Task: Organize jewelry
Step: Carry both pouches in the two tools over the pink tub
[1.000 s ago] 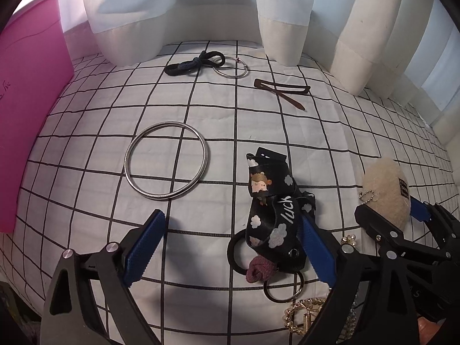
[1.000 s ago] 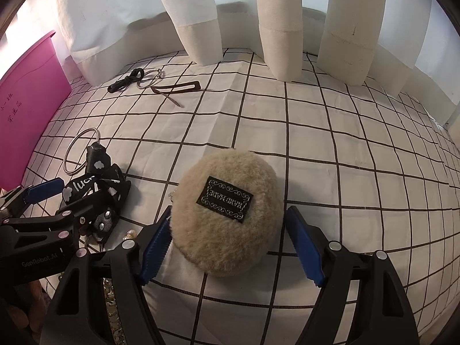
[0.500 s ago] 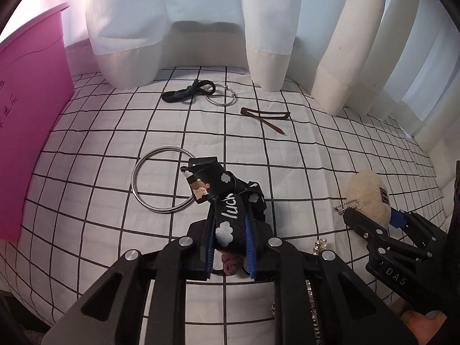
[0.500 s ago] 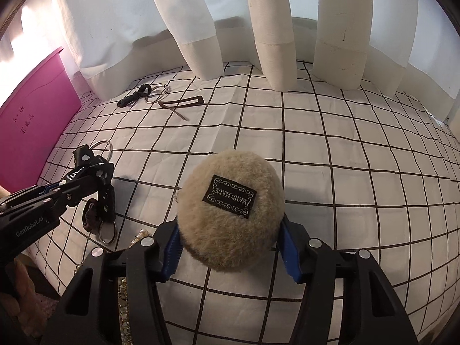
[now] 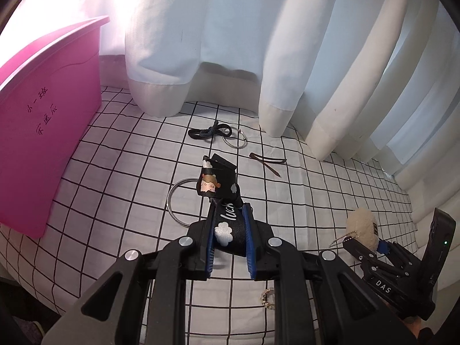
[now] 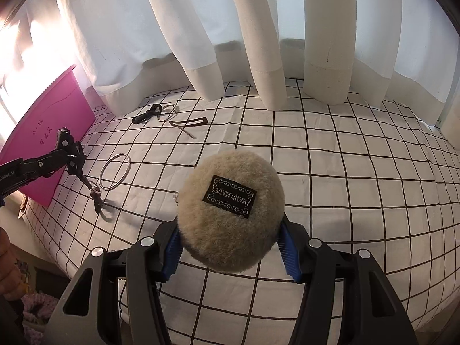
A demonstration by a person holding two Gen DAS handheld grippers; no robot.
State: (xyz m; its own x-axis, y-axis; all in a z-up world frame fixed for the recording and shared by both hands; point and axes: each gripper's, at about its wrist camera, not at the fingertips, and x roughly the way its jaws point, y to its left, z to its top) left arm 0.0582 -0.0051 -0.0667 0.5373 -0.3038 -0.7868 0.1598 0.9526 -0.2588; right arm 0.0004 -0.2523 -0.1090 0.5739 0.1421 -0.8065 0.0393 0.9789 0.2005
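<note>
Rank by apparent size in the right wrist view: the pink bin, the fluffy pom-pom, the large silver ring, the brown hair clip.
1. fluffy pom-pom, held right at the camera, so nearness inflates it
2. pink bin, partly cut off
3. large silver ring and brown hair clip look about alike

surface: we see a white sheet (image 6: 359, 155) with a black grid | back: we see white curtains (image 5: 302, 57) hanging in folds onto it | light: we note daylight glowing through them, brightest upper left

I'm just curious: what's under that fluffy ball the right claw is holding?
Under the pom-pom, only checked cloth shows around its edges. The spot straight beneath is hidden by the pom-pom and the right gripper.
</note>
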